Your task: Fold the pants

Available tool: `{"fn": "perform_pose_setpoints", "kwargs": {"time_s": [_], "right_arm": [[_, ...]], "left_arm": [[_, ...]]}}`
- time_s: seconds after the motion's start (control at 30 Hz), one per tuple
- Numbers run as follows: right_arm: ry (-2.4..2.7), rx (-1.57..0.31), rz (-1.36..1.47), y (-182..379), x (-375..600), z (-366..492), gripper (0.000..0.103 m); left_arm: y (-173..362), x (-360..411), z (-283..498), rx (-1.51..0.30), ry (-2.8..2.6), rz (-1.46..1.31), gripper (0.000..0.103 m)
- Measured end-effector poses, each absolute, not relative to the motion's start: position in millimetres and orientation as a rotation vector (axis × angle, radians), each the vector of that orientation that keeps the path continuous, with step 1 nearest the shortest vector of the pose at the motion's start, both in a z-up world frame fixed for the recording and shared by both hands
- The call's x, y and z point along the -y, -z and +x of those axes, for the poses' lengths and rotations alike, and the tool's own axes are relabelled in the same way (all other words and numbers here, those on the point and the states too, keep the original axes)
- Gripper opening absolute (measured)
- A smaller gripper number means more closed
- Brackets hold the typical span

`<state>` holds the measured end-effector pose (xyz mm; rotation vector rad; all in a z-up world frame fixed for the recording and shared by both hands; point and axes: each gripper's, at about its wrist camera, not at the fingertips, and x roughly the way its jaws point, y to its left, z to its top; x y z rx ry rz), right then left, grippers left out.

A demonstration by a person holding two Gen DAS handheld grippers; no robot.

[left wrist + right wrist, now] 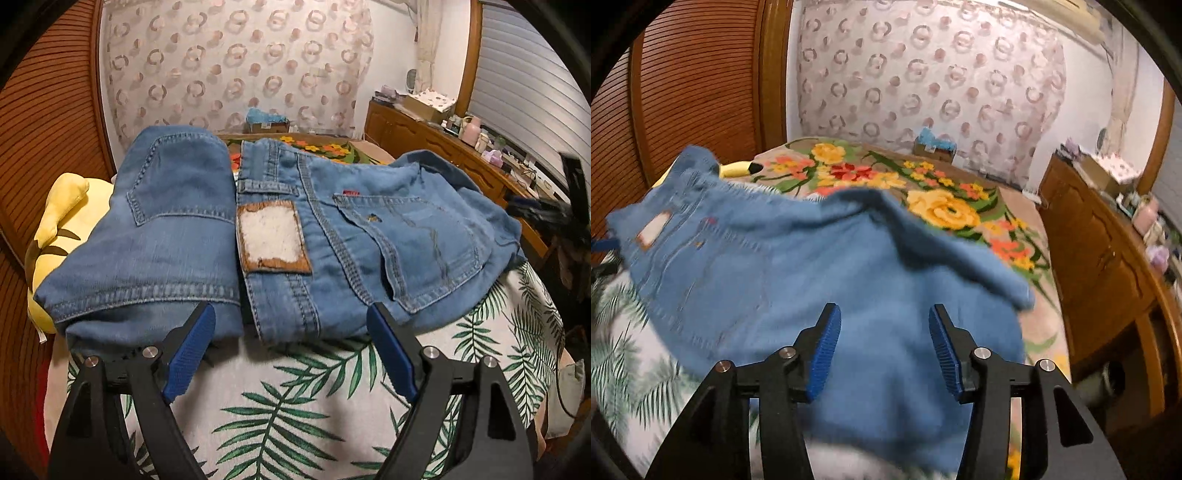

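Note:
Blue denim pants [332,229] lie folded on the bed, back pockets and a worn waist patch [271,236] facing up, with one part doubled over at the left [166,229]. My left gripper [290,308] stands open at their near edge, its blue pads either side of the waistband and nothing pinched. In the right wrist view, which is blurred, the pants [812,258] spread out under my right gripper [883,308]. Its jaws are apart above the cloth, and no fabric is pressed between the pads.
The pants rest on a white cover with green palm leaves [295,406]. A yellow plush toy [55,229] lies at the left by a slatted wooden door [48,110]. A floral blanket [942,210] covers the far bed. A cluttered wooden dresser [1100,251] runs along the right.

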<state>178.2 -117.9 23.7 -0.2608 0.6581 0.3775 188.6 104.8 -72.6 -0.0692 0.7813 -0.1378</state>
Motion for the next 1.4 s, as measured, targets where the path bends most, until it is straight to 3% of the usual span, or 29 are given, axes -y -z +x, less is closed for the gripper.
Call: {"fn": "perform_pose_setpoints", "kwargs": {"time_s": [0.1,0.17,0.27,0.73,0.87,1.1,1.4], "right_arm": [[-0.392,-0.685,-0.24,-14.8,125.2,165.4,0.053],[-0.394,-0.688,-0.262,-9.2,124.5,161.5,0.053],[-0.414,-0.695,-0.282,-3.5,122.7,158.7,0.053],[-0.466,-0.702,-0.437,6.0,134.3,135.2,0.057],[-0.421,-0.685,-0.501,10.3,130.2,134.8,0.057],[-0.437,-0.62,-0.585,10.6,111.8,140.2,0.057],[-0.49,-0.671,-0.579,14.6,116.9,157.9,0.057]], "left_arm": [[76.5,-106.7,188.1,-0.793,0.141,-0.071,0.075],[79.5,-108.2,189.8,-0.806,0.141,-0.077,0.063],[82.0,-108.8,189.8,-0.814,0.143,-0.077,0.056],[98.3,-103.1,191.6,-0.873,0.151,-0.055,0.053],[97.6,-100.4,194.8,-0.876,0.149,-0.057,0.04],[100.6,-102.8,200.3,-0.886,0.148,-0.064,0.039],[101.1,-102.4,203.2,-0.896,0.152,-0.071,0.039]]}}
